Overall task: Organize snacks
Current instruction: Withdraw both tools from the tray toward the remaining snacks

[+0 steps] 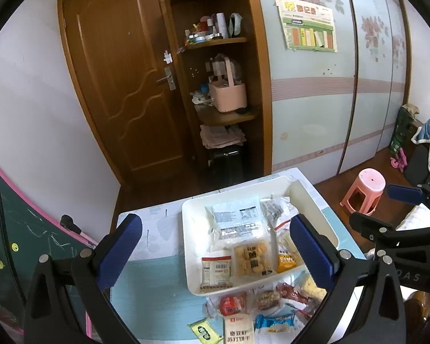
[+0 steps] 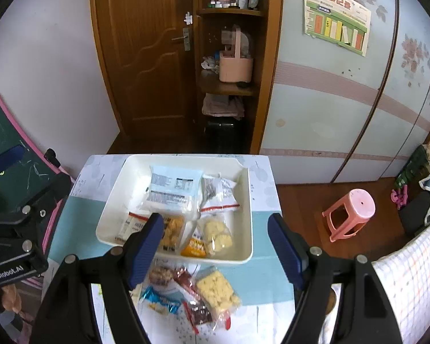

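A white tray [image 1: 309,197] [image 2: 245,246] on the small table holds several snack packets, among them a large pale blue packet [image 1: 238,220] [image 2: 173,190] and a yellow biscuit packet [image 1: 252,261] [image 2: 215,233]. More packets lie loose in front of the tray: a red one [image 1: 232,304], a blue one [image 1: 275,322] [image 2: 157,298] and a clear pack of yellow crackers [image 2: 216,289]. My left gripper [image 1: 215,249] is open and empty above the tray's near edge. My right gripper [image 2: 215,246] is open and empty above the tray's near side.
The table [image 1: 154,286] [image 2: 261,281] has a light blue and white cloth. A pink stool [image 1: 364,192] [image 2: 349,215] stands on the floor to the right. A chalkboard [image 1: 17,238] leans at the left. A wooden door [image 2: 146,57] and shelves [image 2: 229,86] are behind.
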Demonstrator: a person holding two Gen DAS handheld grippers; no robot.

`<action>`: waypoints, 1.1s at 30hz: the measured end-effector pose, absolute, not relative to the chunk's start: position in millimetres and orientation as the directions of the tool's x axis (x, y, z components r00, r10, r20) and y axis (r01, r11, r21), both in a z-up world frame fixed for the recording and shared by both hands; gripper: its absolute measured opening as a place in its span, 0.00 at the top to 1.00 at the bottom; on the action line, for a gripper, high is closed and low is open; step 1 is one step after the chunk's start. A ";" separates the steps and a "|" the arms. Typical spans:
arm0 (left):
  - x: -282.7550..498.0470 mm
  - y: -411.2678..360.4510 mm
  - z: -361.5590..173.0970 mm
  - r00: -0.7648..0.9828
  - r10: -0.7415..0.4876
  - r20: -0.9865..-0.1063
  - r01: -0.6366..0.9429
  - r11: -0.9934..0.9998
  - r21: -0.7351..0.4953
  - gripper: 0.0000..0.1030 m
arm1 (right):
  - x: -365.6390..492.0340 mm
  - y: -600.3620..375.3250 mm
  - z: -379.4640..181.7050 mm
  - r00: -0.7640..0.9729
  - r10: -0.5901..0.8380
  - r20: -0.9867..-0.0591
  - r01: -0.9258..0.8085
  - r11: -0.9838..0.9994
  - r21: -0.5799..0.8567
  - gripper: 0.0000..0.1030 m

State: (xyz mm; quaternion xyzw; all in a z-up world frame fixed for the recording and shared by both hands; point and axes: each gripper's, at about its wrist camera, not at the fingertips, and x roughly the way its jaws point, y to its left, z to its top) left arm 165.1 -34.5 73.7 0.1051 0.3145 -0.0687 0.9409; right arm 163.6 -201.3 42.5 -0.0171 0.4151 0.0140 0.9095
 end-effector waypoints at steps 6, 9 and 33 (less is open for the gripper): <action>139.6 -37.0 76.7 0.801 -0.081 -0.593 0.217 0.963 0.161 0.00 | 135.4 -206.9 45.7 0.690 0.025 -0.723 -0.048 0.999 -0.012 0.27; 132.1 -35.8 72.3 0.796 -0.092 -0.598 0.226 0.962 0.154 0.00 | 124.7 -209.2 43.6 0.705 0.014 -0.709 -0.052 0.998 -0.032 0.27; 94.6 -2.5 -115.5 0.528 -0.133 -0.839 0.211 0.977 -0.022 0.01 | 112.6 -236.8 -89.9 0.536 0.066 -0.842 -0.112 0.994 0.007 0.27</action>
